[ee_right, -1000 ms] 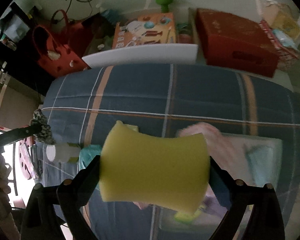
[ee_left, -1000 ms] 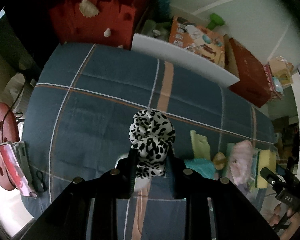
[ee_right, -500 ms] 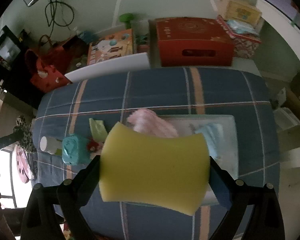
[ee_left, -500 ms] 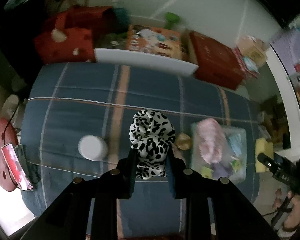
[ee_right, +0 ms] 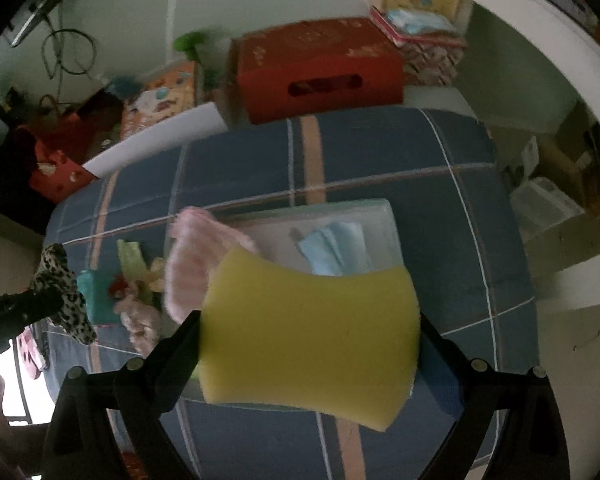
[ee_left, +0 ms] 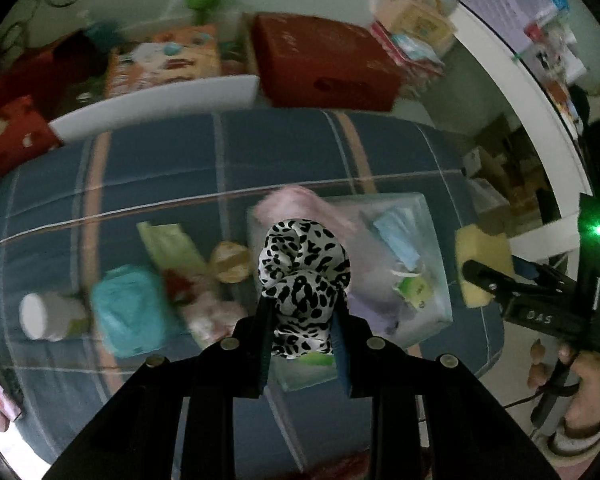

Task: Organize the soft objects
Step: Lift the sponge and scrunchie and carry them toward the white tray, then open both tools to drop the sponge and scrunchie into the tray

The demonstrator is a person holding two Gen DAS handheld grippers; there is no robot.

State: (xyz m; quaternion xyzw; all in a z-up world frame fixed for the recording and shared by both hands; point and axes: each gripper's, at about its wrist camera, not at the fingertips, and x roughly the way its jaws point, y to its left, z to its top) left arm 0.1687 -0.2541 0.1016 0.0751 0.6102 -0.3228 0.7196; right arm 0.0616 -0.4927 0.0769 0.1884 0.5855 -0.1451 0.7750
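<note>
We are holding a leopard-print cloth (ee_left: pixel 304 276) in the left gripper (ee_left: pixel 303 332); its jaws are closing narrowly on the bunched lower part of the cloth, and the rolled top is standing up above the fingertips. The cloth is hanging over the near left part of a clear plastic bin (ee_left: pixel 432 240) that is sitting on the bench, which is covered by a blue plaid cloth (ee_left: pixel 160 168).

We are gripping a yellow sponge (ee_right: pixel 308 340) in the right gripper (ee_right: pixel 310 344); the jaws are spread wide, pressing on the two short ends so that the sponge is bowing inward at the sides. The sponge is hovering above the near edge of the same bin (ee_right: pixel 380 216).

Inside the bin we are seeing a pink fuzzy cloth (ee_right: pixel 196 264) draped over the left rim and a pale blue folded item (ee_right: pixel 336 248) toward the far right side.

Left of the bin, on the plaid cloth, a teal bundle (ee_left: pixel 130 312), a light green item (ee_left: pixel 168 242), a small tan object (ee_left: pixel 230 260) and a white cup (ee_left: pixel 44 316) lying on its side are sitting in a loose row; motion blur is softening their outlines.

Behind the bench a red box (ee_right: pixel 320 72) is standing.
</note>
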